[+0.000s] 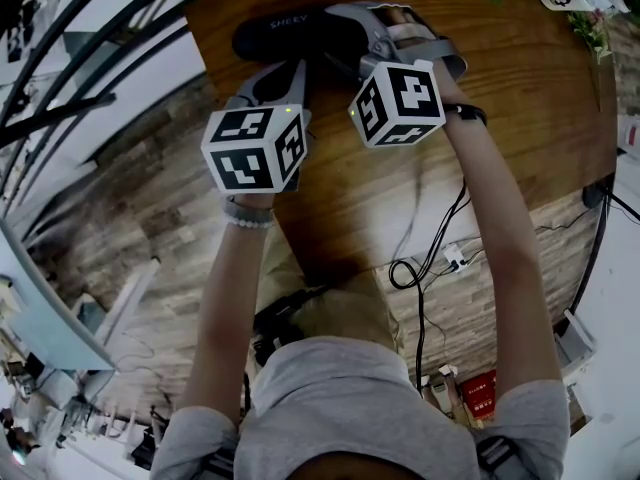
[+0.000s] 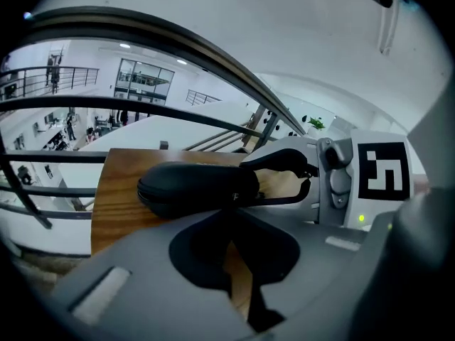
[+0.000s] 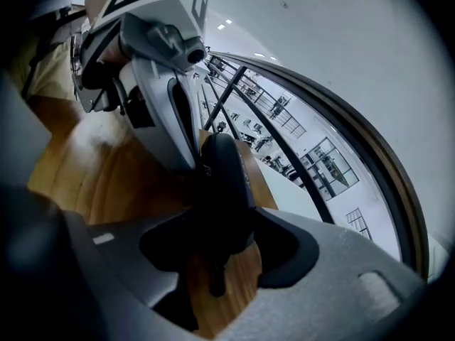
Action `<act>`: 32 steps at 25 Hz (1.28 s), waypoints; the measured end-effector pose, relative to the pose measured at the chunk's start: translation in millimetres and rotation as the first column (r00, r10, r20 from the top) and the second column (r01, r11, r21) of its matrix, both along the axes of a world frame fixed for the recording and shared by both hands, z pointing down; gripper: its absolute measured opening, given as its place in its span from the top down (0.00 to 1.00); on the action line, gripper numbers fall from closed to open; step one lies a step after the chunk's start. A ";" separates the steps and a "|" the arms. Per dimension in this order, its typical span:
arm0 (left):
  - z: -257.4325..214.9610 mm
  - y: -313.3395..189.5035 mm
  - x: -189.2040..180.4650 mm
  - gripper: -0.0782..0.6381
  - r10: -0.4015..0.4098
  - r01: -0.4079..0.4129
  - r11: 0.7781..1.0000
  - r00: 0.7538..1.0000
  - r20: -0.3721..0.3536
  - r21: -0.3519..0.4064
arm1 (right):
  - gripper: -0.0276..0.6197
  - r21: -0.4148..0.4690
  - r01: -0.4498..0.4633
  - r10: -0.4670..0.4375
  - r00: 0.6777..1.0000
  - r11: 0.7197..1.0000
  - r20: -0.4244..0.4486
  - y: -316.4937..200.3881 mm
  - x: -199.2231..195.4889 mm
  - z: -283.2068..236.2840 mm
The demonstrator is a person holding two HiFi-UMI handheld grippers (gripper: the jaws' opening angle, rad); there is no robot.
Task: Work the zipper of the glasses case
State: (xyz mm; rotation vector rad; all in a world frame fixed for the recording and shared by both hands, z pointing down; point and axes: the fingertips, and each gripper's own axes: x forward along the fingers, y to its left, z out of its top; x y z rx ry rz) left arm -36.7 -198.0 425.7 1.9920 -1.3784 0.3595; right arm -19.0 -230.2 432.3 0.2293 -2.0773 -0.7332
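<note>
Left gripper (image 2: pixel 231 219) closed at glasses case (image 2: pixel 193 187), right gripper (image 3: pixel 220 222) clamping its end

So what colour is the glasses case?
The glasses case is black, clearest in the left gripper view.

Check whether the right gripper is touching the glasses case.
Touching. In the right gripper view, the right gripper has its fingers closed on the near end of the glasses case.
</note>
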 end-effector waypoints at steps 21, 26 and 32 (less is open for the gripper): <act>-1.4 -7.8 10.5 0.87 0.034 -0.034 0.999 0.999 0.022 -0.004 | 0.61 0.004 -0.005 0.005 1.000 1.000 0.001 0.1 0.5 -0.6; -1.8 -5.4 5.0 0.87 0.022 -0.024 1.000 0.998 0.064 0.017 | 0.61 0.019 -0.003 0.003 1.000 1.000 -0.001 0.3 0.9 -0.5; -4.2 -3.5 0.5 0.87 0.023 -0.026 0.999 0.995 0.094 0.035 | 0.61 0.020 0.001 0.000 1.000 1.000 -0.003 0.3 1.3 -0.7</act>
